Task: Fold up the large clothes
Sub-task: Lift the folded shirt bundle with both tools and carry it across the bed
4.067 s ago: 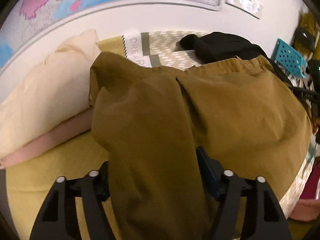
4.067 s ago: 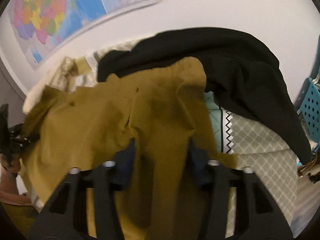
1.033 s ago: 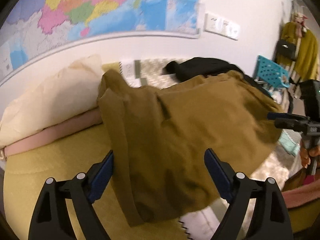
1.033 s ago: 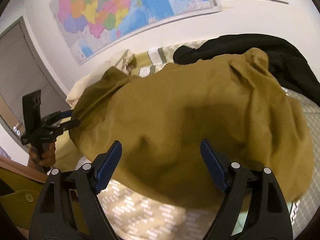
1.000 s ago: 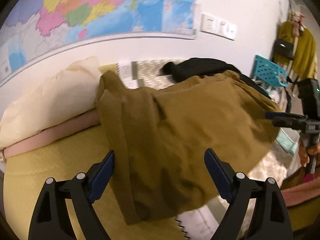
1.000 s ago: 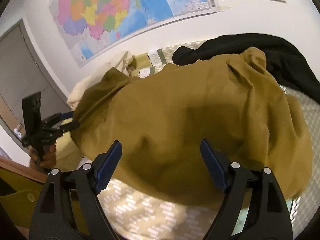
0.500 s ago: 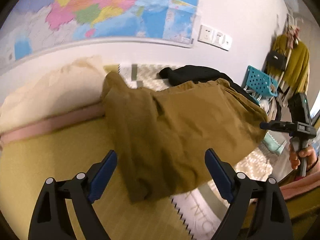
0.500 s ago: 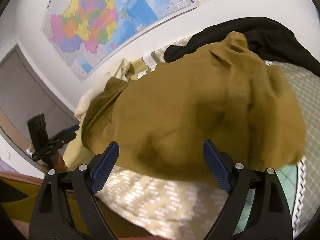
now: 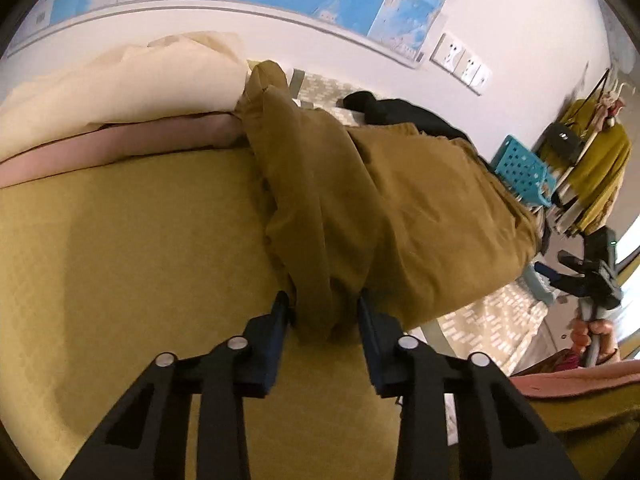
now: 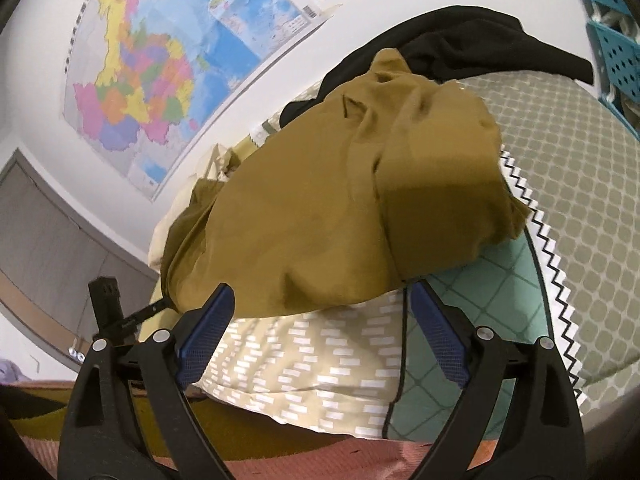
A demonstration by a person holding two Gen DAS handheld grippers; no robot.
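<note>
On a bed, the left gripper (image 9: 324, 312) is closing its jaws on a bunched fold at the near end of the mustard-brown garment (image 9: 400, 208); the cloth fills the gap between its fingers, and the pads appear to press it. Left of those fingers lies a yellow-green bedspread (image 9: 132, 248), with a cream pillow (image 9: 120, 80) beyond; only this view shows them, along with the person's hand (image 9: 592, 332) holding the other gripper far to the right. In the right wrist view, the right gripper (image 10: 320, 320) has its jaws wide and opening, holding nothing; the garment's near hem lies just beyond its fingertips, over a patterned quilt (image 10: 320, 368). A black garment (image 10: 460, 44) lies beyond.
</note>
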